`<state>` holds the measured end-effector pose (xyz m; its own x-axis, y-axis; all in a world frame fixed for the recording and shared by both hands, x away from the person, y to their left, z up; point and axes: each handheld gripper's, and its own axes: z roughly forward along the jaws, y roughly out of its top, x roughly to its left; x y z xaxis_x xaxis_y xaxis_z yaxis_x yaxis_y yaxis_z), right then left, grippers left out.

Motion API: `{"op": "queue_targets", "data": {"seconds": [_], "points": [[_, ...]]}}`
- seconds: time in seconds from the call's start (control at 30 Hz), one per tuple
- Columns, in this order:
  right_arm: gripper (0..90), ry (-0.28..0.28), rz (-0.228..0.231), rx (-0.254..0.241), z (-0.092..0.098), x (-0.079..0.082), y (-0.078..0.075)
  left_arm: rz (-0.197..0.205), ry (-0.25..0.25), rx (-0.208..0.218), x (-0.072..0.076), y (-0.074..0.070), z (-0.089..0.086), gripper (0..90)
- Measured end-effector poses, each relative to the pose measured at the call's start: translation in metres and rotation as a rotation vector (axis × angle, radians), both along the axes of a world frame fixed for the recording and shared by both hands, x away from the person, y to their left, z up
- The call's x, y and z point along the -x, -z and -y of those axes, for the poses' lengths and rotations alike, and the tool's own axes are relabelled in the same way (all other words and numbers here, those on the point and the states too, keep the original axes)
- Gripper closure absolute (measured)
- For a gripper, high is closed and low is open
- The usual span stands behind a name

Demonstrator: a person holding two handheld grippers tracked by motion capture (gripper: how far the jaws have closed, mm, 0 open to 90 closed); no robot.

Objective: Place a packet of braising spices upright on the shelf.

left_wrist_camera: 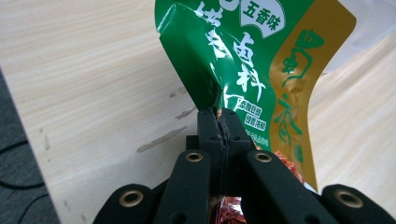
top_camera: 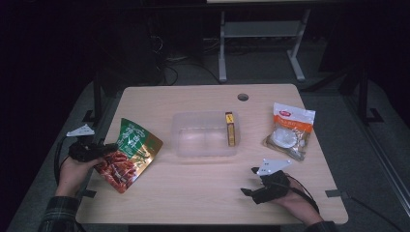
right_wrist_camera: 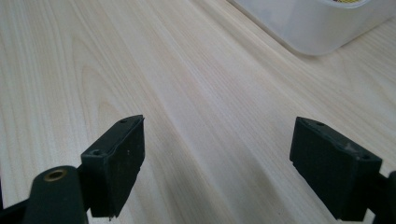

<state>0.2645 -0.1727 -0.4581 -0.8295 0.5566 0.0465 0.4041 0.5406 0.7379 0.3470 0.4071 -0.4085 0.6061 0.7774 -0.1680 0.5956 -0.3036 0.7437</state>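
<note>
A green, gold and red snack bag [top_camera: 131, 152] hangs tilted over the table's left part, lifted off the wood. My left gripper [top_camera: 112, 147] is shut on the bag's left edge; in the left gripper view the bag [left_wrist_camera: 243, 60] rises from the pinched jaws of that gripper [left_wrist_camera: 219, 122]. My right gripper [top_camera: 251, 181] rests at the front right of the table, open, with bare wood between its fingers [right_wrist_camera: 116, 163]. In the right gripper view this gripper [right_wrist_camera: 217, 163] points toward the clear tub [right_wrist_camera: 317, 23].
A clear plastic tub [top_camera: 205, 134] stands mid-table with a small yellow box [top_camera: 230, 128] at its right side. A white and orange packet [top_camera: 290, 130] lies at the right. The wooden table [top_camera: 203, 193] has a round hole [top_camera: 242, 96] at the back.
</note>
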Motion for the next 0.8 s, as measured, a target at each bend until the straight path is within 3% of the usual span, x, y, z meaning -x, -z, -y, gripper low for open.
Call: {"op": "queue_targets", "data": {"seconds": [0.37, 0.53, 0.8], "points": [[17.5, 0.0, -0.001, -0.002, 0.0, 0.0, 0.0, 0.04, 0.078, 0.089, 0.007, -0.021, 0.021, 90.0], [14.0, -0.005, -0.019, -0.009, -0.001, -0.001, -0.002, 0.058, 0.116, 0.094, 0.011, -0.029, 0.035, 90.0], [14.0, -0.023, -0.035, -0.069, -0.005, 0.0, -0.012, 0.073, 0.166, 0.122, 0.018, -0.036, 0.06, 90.0]]}}
